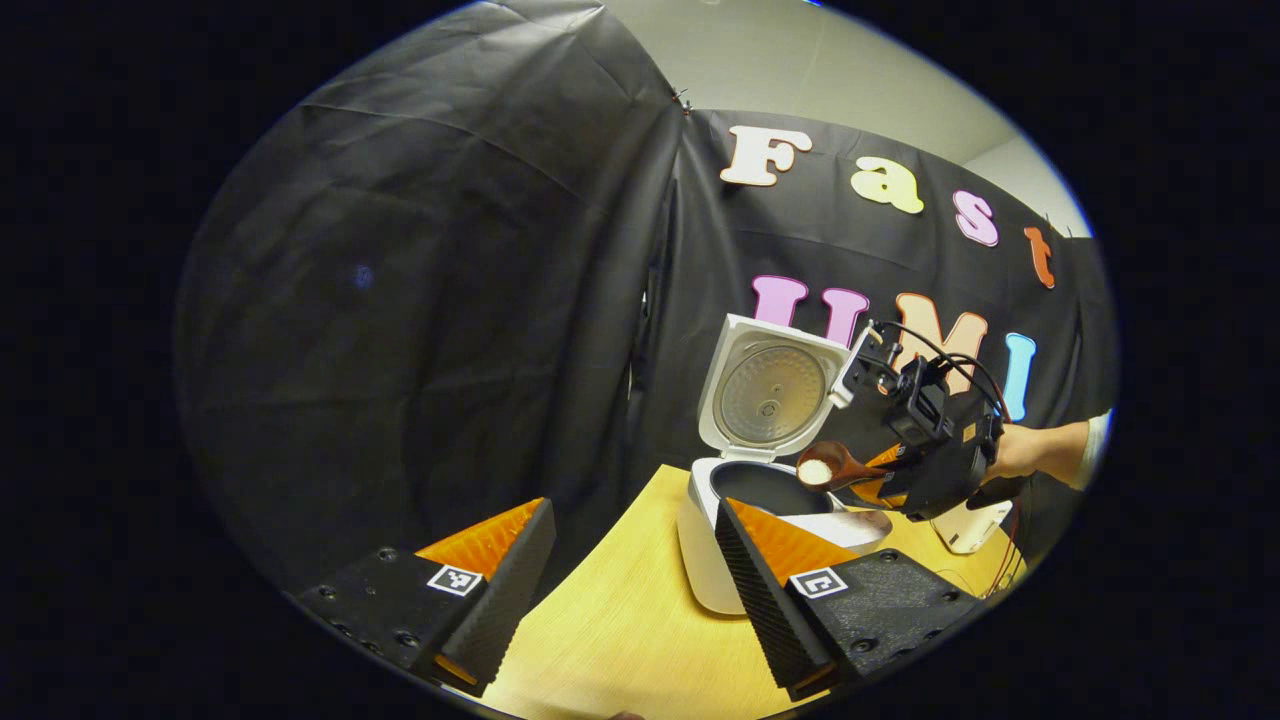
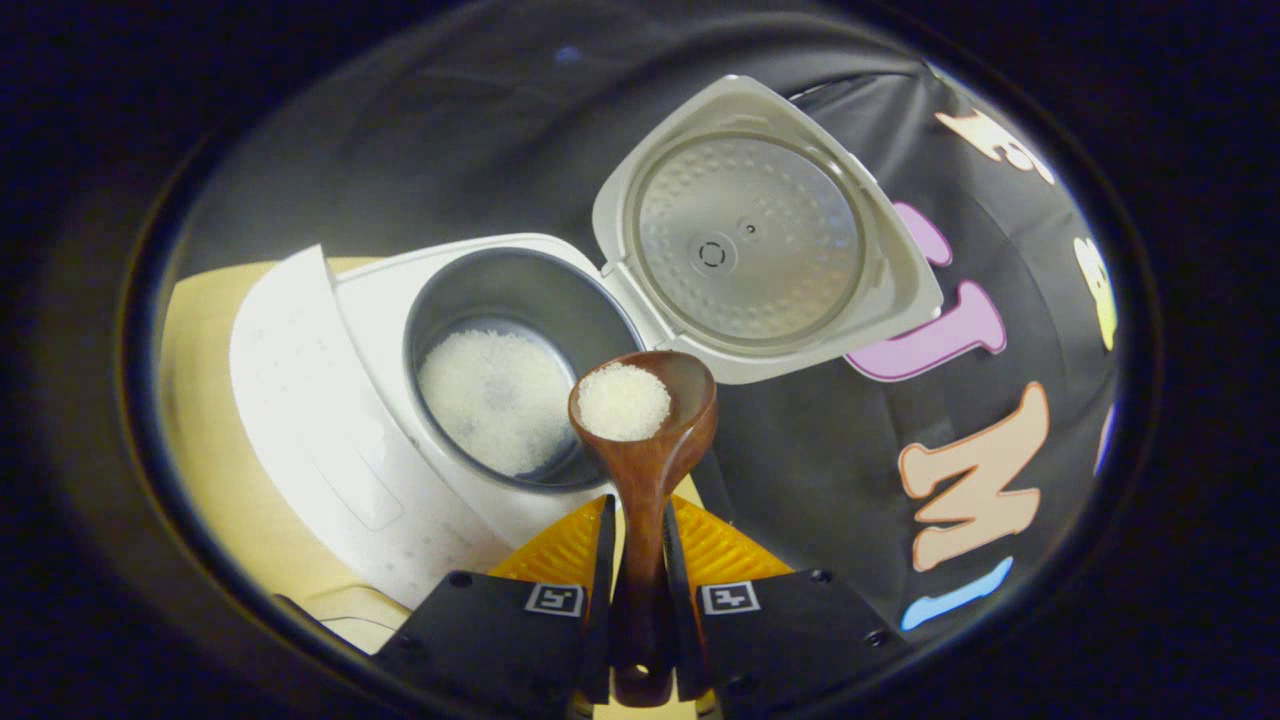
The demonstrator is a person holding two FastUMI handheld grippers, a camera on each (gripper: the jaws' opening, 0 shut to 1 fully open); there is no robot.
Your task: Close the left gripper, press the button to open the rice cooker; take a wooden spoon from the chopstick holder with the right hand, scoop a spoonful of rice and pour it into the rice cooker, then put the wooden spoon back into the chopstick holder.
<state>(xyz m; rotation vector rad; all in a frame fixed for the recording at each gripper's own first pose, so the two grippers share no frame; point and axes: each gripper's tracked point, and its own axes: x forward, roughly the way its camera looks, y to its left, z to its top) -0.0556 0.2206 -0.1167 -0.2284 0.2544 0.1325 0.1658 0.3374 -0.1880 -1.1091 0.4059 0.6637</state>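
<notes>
Right claw clamps the wooden spoon, rice heaped, beside the open rice cooker; left claw gapes apart.

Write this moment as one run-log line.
cooker lid: open | right gripper: shut on wooden spoon, rice-loaded, at pot | left gripper: open

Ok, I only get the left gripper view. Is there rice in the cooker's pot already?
Observer: Yes. The right gripper view looks down into the pot, and a layer of rice covers its bottom.
Operator: Is the spoon held tight?
Observer: The right gripper has both fingers pressed on the wooden spoon, on its handle.
Operator: Is the scoop tipped out?
Observer: No. The spoonful sits heaped in the level spoon, at the pot's rim on the side of the open lid.
</notes>
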